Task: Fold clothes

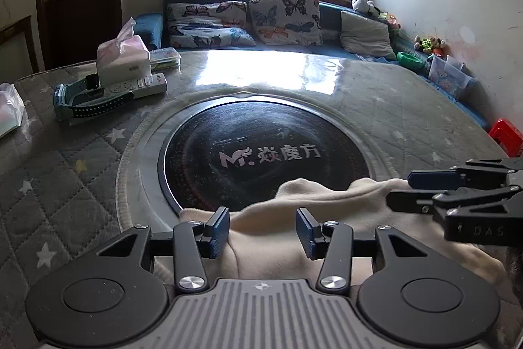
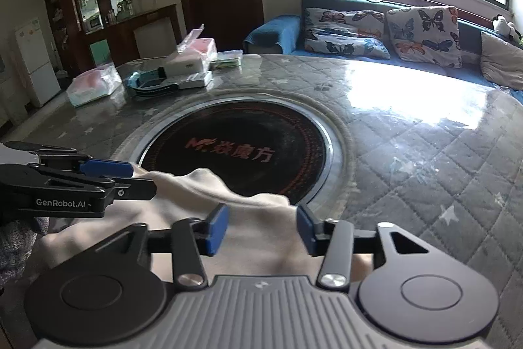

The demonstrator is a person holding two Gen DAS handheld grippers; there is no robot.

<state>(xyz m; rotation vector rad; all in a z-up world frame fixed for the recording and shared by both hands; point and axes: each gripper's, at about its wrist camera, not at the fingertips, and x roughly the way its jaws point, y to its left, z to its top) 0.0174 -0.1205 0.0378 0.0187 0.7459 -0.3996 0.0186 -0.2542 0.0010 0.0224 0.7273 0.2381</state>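
looking through the left wrist view, i saw my left gripper [image 1: 262, 233] with jaws apart over the cream garment [image 1: 294, 237], which lay bunched on the near edge of the round table [image 1: 408, 107], partly over the dark hotplate [image 1: 261, 152]. the right gripper [image 1: 415, 192] sat just beside it — a collision seemed possible to me if both closed inward. through the right wrist view, my right gripper [image 2: 261, 228] was also spread, holding nothing, above the garment [image 2: 196, 188]. the tissue box [image 2: 193, 54] clutter stood well apart; open table lay rightward — fabric could slip off the near rim.
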